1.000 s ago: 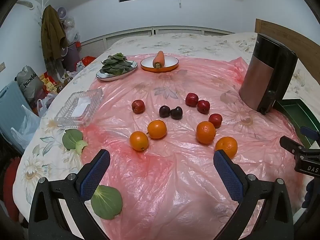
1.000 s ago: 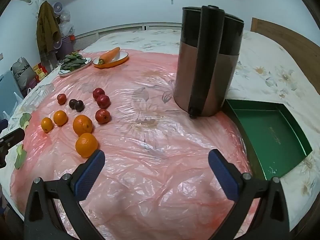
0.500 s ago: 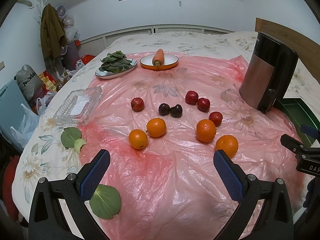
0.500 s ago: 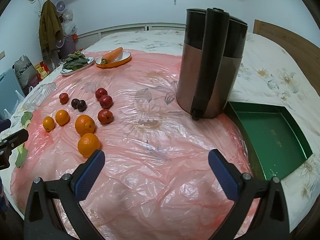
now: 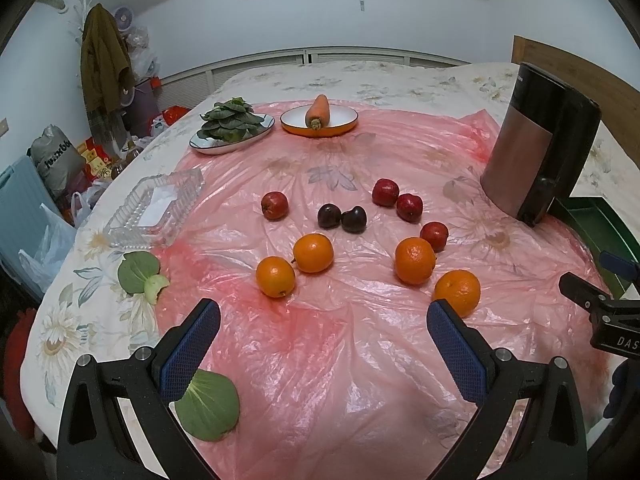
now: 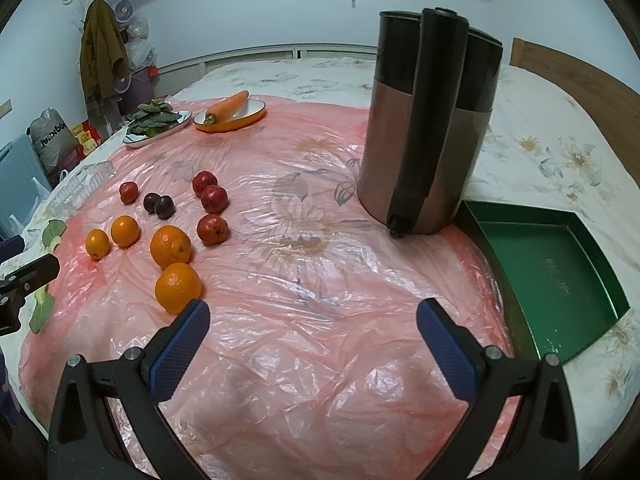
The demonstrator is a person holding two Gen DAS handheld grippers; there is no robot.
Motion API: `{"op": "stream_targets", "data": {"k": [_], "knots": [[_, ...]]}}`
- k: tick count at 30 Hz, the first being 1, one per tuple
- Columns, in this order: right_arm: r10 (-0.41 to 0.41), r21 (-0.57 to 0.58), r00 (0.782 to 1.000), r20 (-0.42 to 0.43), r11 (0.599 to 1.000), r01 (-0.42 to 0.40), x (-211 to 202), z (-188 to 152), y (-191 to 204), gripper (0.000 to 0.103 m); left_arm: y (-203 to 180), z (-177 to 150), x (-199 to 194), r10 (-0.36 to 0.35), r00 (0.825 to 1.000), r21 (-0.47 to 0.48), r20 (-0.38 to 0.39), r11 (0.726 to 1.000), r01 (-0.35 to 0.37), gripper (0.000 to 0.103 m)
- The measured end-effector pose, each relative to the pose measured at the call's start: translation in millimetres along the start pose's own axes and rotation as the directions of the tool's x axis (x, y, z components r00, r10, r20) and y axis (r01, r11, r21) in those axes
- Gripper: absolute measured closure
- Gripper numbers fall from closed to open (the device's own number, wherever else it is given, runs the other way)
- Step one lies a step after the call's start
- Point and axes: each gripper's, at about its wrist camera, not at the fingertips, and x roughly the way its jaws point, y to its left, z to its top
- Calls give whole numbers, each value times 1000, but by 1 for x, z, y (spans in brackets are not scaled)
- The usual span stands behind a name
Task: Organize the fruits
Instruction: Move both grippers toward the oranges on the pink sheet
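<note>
step: pre-grasp, nothing picked yet; all fruit lies loose on the pink plastic sheet point(image 5: 320, 360) spread over the bed point(image 5: 360, 80).
left hand-held gripper point(image 5: 322, 330): jaws wide apart, empty, hovering over the near edge of the sheet; the fruit sits ahead of its fingers.
right hand-held gripper point(image 6: 312, 330): jaws wide apart, empty, over bare sheet; nearest orange point(image 6: 178, 287) just beside its left finger.
oranges: four. Left pair point(image 5: 275, 276) and point(image 5: 313, 253) touching or nearly so; right pair point(image 5: 415, 260) and point(image 5: 457, 292) close together.
red fruits: four, look like small apples. One alone at point(image 5: 274, 205), two touching at point(image 5: 385, 192) and point(image 5: 409, 207), one at point(image 5: 434, 235) touching the orange in front of it.
dark plums: two, touching, centre of the group point(image 5: 329, 216), point(image 5: 354, 219).
containers: clear glass tray point(image 5: 132, 224) on the left, apparently empty; green box tray point(image 6: 560, 280) on the right, empty, beside the juicer point(image 6: 428, 128).
not fruit: carrot point(image 5: 318, 111) on orange-rimmed plate, greens point(image 5: 230, 124) on the other plate, loose leaves point(image 5: 138, 272), point(image 5: 208, 404) on the left of the bed.
next move (judgement): right gripper shifts left to straddle the nearest orange, closes, carries it to the green box tray; target tray is my guess, task doesn't say.
watch: fruit is round and the sheet is slick and wrinkled, so it may roll when nudged; touching pairs need a clean approach to avoid knocking the neighbour.
</note>
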Motion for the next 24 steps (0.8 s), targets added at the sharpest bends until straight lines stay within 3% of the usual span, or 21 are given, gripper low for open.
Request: {"op": "stream_targets", "data": {"k": [24], "knots": [[70,-33,998,11,997,-69,9,6,23,0,8,0,14,2,1000,3,-18,1000,-2,1]]}}
